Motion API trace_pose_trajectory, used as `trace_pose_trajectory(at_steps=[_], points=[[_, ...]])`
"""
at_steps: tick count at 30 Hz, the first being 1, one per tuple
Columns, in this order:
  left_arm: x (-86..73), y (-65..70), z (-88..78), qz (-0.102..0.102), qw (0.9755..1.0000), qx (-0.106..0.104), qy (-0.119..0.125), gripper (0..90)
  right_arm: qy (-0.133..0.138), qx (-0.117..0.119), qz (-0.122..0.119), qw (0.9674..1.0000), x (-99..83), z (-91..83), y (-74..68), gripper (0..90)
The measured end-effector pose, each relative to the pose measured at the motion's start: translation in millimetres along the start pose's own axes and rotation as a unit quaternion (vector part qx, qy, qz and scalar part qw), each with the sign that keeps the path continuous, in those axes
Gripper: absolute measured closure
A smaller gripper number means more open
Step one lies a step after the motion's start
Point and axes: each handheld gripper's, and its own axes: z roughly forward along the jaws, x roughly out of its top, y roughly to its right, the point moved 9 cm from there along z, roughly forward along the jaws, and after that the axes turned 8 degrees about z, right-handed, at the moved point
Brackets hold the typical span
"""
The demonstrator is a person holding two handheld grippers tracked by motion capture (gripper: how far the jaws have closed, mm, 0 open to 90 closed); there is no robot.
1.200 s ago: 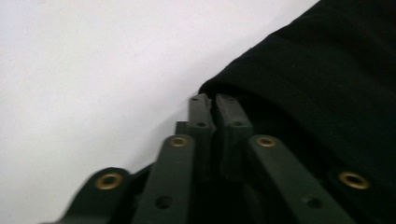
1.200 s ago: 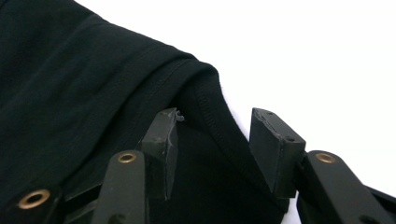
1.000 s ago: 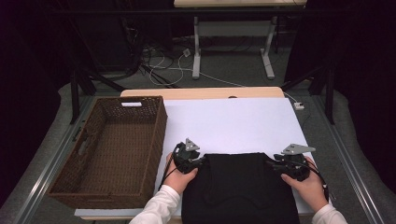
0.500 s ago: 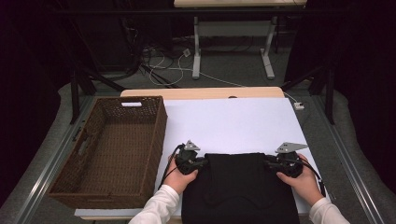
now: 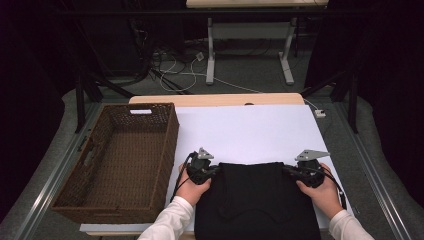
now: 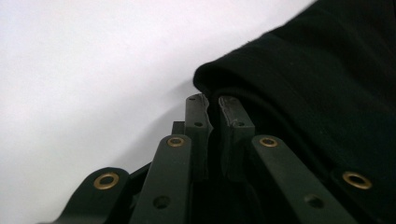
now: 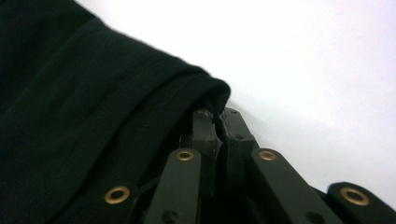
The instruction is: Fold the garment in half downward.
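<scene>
A folded black garment [image 5: 257,200] is laid on the white sheet [image 5: 250,132] at the near edge of the table, its long axis running from the person toward the far side. Its 2 far corners are taken, 1 by each tool. The left gripper [image 5: 212,172] is set at the far left corner, and the right gripper [image 5: 289,171] at the far right corner. Both pairs of jaws have just been closing. In the left gripper view [image 6: 212,105] and the right gripper view [image 7: 216,114] the jaws are seen drawn nearly together, a thin fold of cloth pinched at the tips. The empty wicker basket [image 5: 120,160] is placed to the left, nearer the left hand [image 5: 192,187].
</scene>
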Motion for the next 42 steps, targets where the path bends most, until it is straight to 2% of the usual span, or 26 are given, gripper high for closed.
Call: trace_pose_trajectory(at_steps=[2, 6, 8, 10, 11, 12, 14, 17, 21, 23, 28, 37, 42], points=[[3.0, -3.8, 0.3, -0.003, 0.9999, 0.006, 0.008, 83.0, 0.003, -0.005, 0.010, 0.9999, 2.3, -0.9, 2.8, 85.9], [13.9, -11.0, -6.4, -0.004, 0.9997, 0.016, 0.016, 83.0, 0.017, -0.015, 0.009, 0.9997, 12.6, -3.3, 8.3, 86.1], [22.8, -17.1, -12.0, -0.004, 0.9992, 0.028, 0.028, 83.0, 0.029, -0.021, 0.013, 0.9993, 21.6, -6.5, 10.4, 86.1], [32.9, -21.7, -17.6, -0.011, 0.9987, 0.029, 0.042, 83.0, 0.042, -0.021, 0.016, 0.9988, 32.1, -8.4, 13.6, 86.1], [37.1, -25.8, -20.6, -0.005, 0.9986, 0.032, 0.043, 83.0, 0.045, -0.020, 0.021, 0.9985, 37.1, -9.1, 14.7, 86.1], [41.8, -28.0, -22.7, -0.012, 0.9984, 0.030, 0.046, 83.0, 0.052, -0.022, 0.024, 0.9981, 42.7, -9.7, 16.8, 86.1], [50.8, -33.0, -24.5, -0.019, 0.9980, 0.029, 0.053, 83.0, 0.057, -0.019, 0.034, 0.9976, 52.4, -9.9, 19.6, 86.1], [63.5, -40.0, -24.9, -0.020, 0.9971, 0.038, 0.063, 82.9, 0.063, -0.021, 0.039, 0.9970, 66.1, -10.2, 24.5, 86.1], [76.8, -48.8, -24.7, -0.022, 0.9962, 0.052, 0.067, 82.9, 0.069, -0.029, 0.040, 0.9964, 80.9, -10.7, 30.1, 86.1], [81.0, -51.5, -23.4, -0.035, 0.9958, 0.052, 0.066, 83.0, 0.068, -0.032, 0.040, 0.9964, 87.4, -11.6, 33.0, 86.1], [88.8, -56.1, -18.0, -0.044, 0.9949, 0.061, 0.068, 82.9, 0.068, -0.037, 0.040, 0.9962, 100.2, -11.5, 38.0, 86.1], [109.1, -70.5, -21.4, -0.032, 0.9931, 0.085, 0.075, 82.9, 0.080, -0.051, 0.040, 0.9947, 120.4, -13.8, 47.6, 86.1], [121.8, -78.8, -20.4, -0.030, 0.9923, 0.089, 0.080, 82.9, 0.084, -0.061, 0.039, 0.9938, 135.2, -15.3, 52.9, 86.1]])
